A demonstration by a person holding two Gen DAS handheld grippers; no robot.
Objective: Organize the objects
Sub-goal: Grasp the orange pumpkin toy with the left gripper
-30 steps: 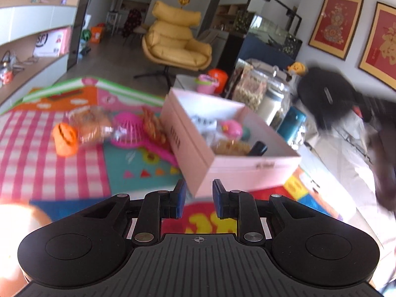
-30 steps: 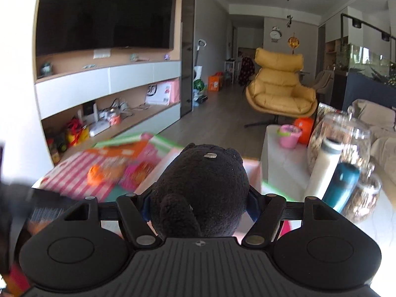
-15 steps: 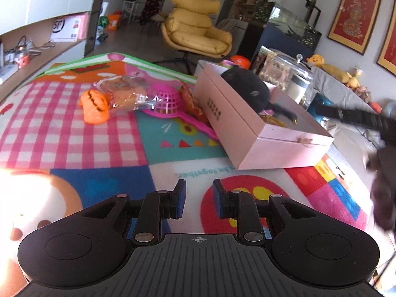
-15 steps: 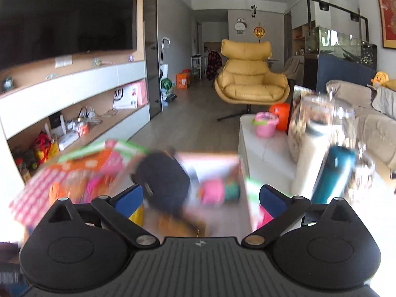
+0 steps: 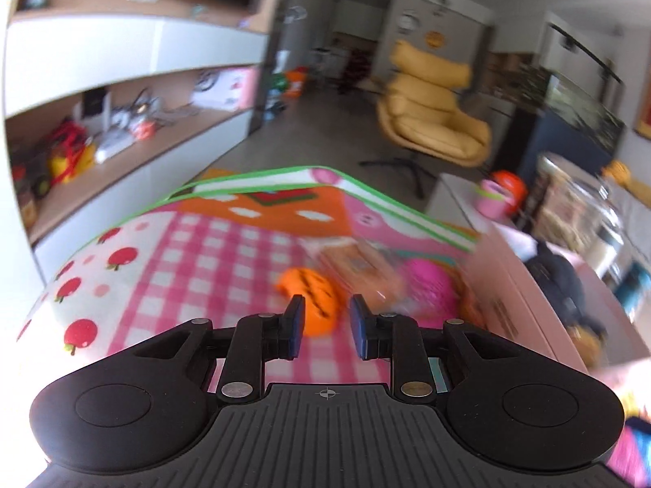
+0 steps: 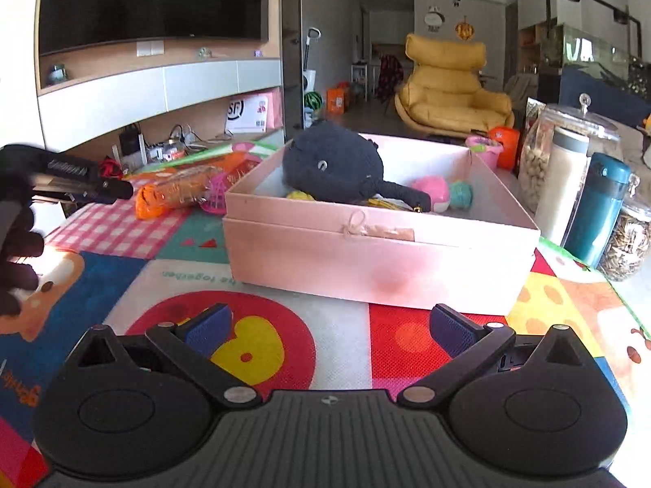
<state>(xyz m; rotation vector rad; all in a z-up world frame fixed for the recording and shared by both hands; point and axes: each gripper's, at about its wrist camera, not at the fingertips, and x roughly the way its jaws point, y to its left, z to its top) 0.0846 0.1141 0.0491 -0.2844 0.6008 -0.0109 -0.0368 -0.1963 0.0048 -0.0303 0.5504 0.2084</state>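
A pink box stands on the colourful play mat. A black plush toy lies in it beside a pink ball and a teal ball. My right gripper is open wide and empty, low over the mat in front of the box. My left gripper is slightly open and empty, just short of an orange toy. A wrapped snack pack and a pink basket lie beyond it. The box shows at the right in the left wrist view, which is blurred.
Glass jars, a white bottle and a teal flask stand right of the box. A pink cup and an orange object sit behind it. Shelves line the left wall. A yellow armchair is far back.
My right gripper released the black plush into the box, opened wide and pulled back low. My left gripper swung left toward the orange toy.
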